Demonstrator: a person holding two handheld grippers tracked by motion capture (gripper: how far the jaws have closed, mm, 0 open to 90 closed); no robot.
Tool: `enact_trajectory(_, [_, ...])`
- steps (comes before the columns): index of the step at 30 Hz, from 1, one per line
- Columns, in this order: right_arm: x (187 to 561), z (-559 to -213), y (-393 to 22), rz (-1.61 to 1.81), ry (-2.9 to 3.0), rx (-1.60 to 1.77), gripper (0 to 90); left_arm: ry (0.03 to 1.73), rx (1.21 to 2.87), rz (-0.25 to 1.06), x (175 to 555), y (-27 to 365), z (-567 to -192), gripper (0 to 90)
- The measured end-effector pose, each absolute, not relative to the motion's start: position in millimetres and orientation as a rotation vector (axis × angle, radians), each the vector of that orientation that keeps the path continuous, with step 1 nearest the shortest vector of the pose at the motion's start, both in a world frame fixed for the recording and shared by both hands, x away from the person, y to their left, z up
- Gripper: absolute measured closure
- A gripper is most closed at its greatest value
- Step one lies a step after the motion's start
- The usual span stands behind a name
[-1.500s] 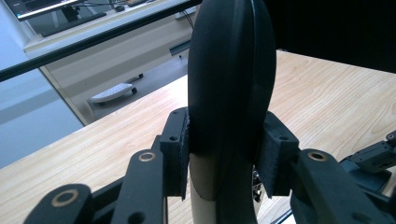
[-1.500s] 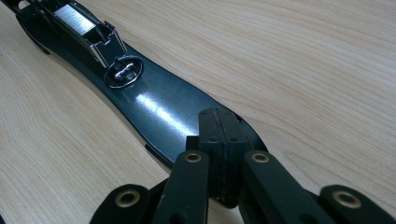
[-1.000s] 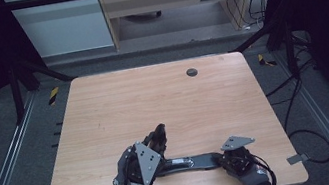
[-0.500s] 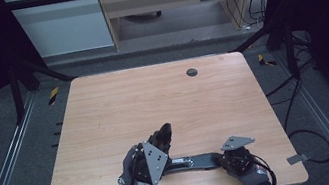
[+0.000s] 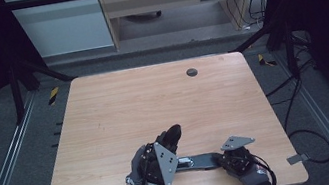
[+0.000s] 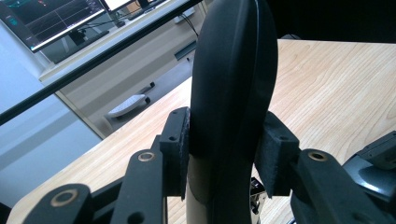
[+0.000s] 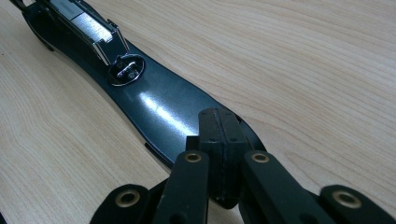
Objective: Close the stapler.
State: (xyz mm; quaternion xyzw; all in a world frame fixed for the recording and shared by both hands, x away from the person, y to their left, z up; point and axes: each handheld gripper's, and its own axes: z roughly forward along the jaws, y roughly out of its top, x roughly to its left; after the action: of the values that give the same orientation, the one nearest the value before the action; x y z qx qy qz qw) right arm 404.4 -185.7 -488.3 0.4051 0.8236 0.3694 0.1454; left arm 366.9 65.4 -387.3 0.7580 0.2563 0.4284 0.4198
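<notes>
1. Wooden table [image 5: 120, 110], light grain, with one small dark round fitting [image 5: 192, 72] near the far edge
2. Black stapler opened out flat, lying near the table's near edge between the two hands; its base [image 5: 199, 161] rests on the wood
3. Left gripper [image 5: 170, 139] at the near left, gloved hand behind it, jaws pointing away and up to the right
4. In the left gripper view, its two pads are clamped on either side of the stapler's black upper arm [image 6: 231, 88], which stands raised and tilted above the table; grip is firm, contact on both sides
5. Right gripper [image 5: 219, 160] at the near right, low, pointing left along the table
6. In the right gripper view, its jaws are closed, pads meeting, with their tips pressed down on the rear end of the glossy base [image 7: 159, 109]; whether they pinch it or merely press is unclear
7. Metal staple channel [image 7: 86, 23] and a round rivet plate [image 7: 126, 70] show further along the base
8. Grey three-cornered plates sit on top of both grippers
</notes>
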Motion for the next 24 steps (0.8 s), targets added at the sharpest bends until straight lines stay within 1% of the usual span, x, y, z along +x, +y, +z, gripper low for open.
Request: enact_trajectory(24, [403.7, -488.6, -185.9, 1.07, 2.37, 1.176, 90.0, 0.598, 1.924, 1.147, 365.3, 46.3, -397.0, 59.0])
